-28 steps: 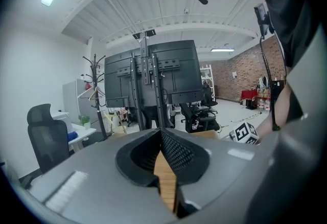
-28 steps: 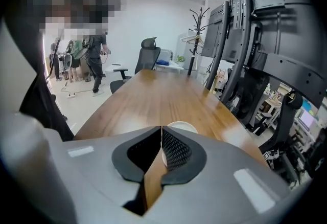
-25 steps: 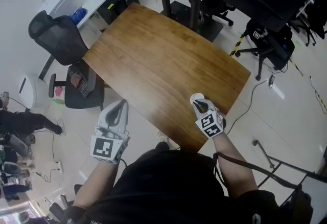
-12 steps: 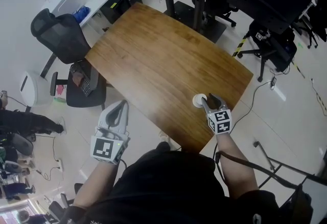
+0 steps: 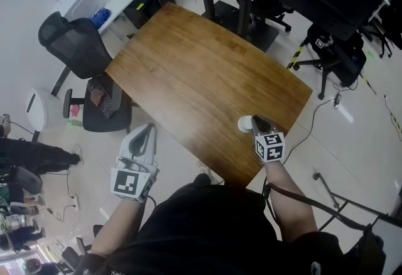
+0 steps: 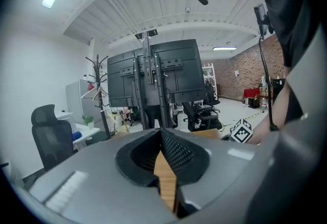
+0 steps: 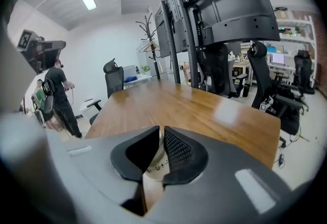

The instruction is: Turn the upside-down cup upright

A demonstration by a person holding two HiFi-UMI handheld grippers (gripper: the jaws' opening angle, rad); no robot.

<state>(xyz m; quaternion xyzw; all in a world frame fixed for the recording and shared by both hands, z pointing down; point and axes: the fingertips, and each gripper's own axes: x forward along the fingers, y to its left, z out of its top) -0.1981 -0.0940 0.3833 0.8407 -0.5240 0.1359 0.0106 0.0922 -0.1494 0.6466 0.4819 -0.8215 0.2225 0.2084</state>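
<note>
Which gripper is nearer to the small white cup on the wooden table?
Right. The right gripper is beside the cup, its jaws just closed further, the cup showing in their gap. The left gripper hangs off the table's near edge.

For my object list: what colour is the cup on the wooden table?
White. The cup shows best in the head view.

Left gripper jaws shut, near level; right gripper jaws just closing (cup wall pinched between).
</note>
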